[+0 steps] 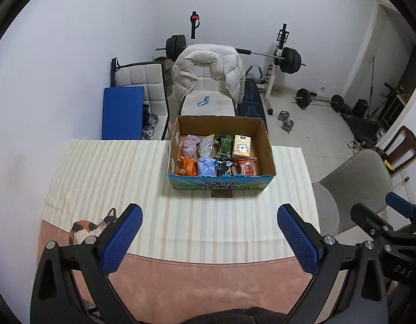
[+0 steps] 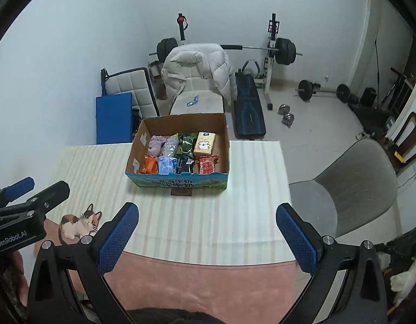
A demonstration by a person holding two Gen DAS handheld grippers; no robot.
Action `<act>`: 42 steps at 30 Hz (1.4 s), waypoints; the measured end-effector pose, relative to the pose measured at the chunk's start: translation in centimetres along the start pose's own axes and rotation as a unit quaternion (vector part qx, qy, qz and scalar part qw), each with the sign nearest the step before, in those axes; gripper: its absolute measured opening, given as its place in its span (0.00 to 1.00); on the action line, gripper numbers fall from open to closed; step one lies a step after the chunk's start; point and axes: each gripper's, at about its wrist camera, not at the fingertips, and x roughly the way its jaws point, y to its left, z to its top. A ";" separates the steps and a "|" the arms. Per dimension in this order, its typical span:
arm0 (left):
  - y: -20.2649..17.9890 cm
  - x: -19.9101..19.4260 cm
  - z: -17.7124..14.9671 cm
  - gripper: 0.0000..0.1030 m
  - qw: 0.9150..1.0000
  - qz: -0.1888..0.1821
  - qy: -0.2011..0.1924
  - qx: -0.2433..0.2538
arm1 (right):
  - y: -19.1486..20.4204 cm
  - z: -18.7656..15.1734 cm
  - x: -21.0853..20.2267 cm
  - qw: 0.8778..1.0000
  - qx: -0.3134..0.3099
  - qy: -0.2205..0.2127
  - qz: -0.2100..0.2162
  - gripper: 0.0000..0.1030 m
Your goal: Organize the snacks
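Note:
A cardboard box (image 1: 266, 145) (image 2: 224, 145) stands at the far side of the table and holds several snack packs in two rows. Among them are an orange pack (image 1: 185, 166), a yellow carton (image 1: 241, 147) (image 2: 205, 140) and a red pack (image 1: 247, 167) (image 2: 207, 164). My left gripper (image 1: 209, 217) hovers open over the near table, well short of the box, nothing between its blue pads. My right gripper (image 2: 206, 216) is likewise open and empty, beside the left one. Each gripper shows at the edge of the other's view.
The table carries a striped cloth (image 1: 121, 178) with a cat picture (image 1: 91, 226). A small dark block (image 1: 221, 194) lies against the box's front. A grey chair (image 2: 342, 186) stands to the right. Behind the table are a chair with a white jacket (image 1: 208, 73) and gym weights.

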 end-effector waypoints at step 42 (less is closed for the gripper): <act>0.1 -1.4 1.0 0.99 0.998 0.030 -0.054 -0.012 | 1.4 2.3 -3.2 0.996 -0.016 -0.067 -0.059 1.00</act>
